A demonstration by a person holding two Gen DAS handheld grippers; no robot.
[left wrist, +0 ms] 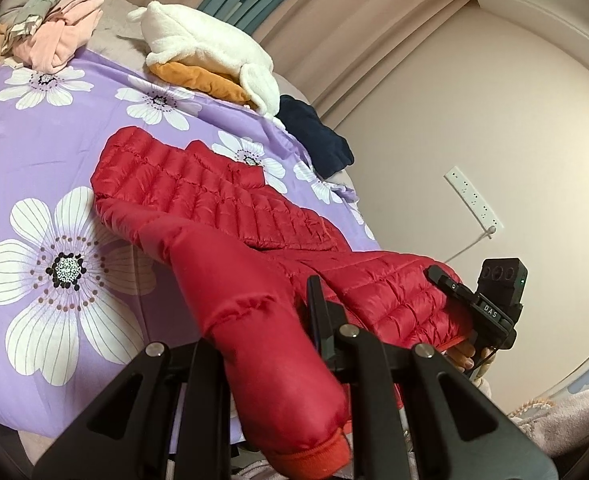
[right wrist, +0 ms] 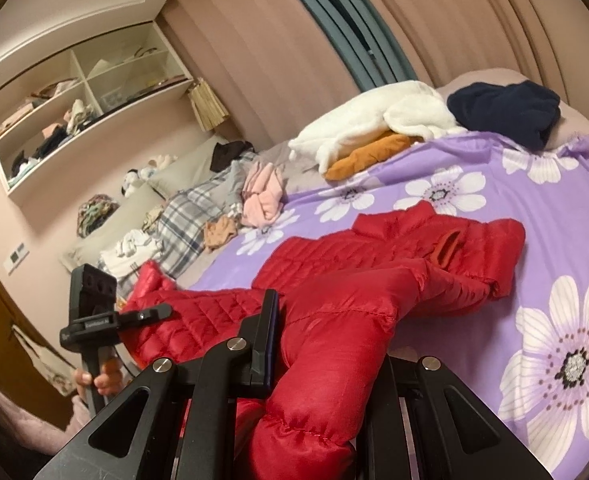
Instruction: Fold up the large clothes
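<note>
A red quilted puffer jacket (left wrist: 214, 192) lies spread on the purple flowered bedsheet (left wrist: 38, 136), collar toward the far side. My left gripper (left wrist: 290, 344) is shut on one red sleeve (left wrist: 278, 364), which runs back between its fingers. My right gripper (right wrist: 318, 352) is shut on the other sleeve (right wrist: 326, 368) of the jacket (right wrist: 394, 248) the same way. Each gripper also shows in the other's view: the right one (left wrist: 470, 304) at the jacket's near right edge, the left one (right wrist: 114, 316) at its near left edge.
A white fleece on an orange garment (left wrist: 206, 56), a navy garment (left wrist: 318, 136) and a pink pile (left wrist: 62, 36) lie on the far side of the bed. Plaid and other clothes (right wrist: 190, 216) sit at the left, below a wall shelf (right wrist: 74, 96). A socket strip (left wrist: 474, 200) hangs on the wall.
</note>
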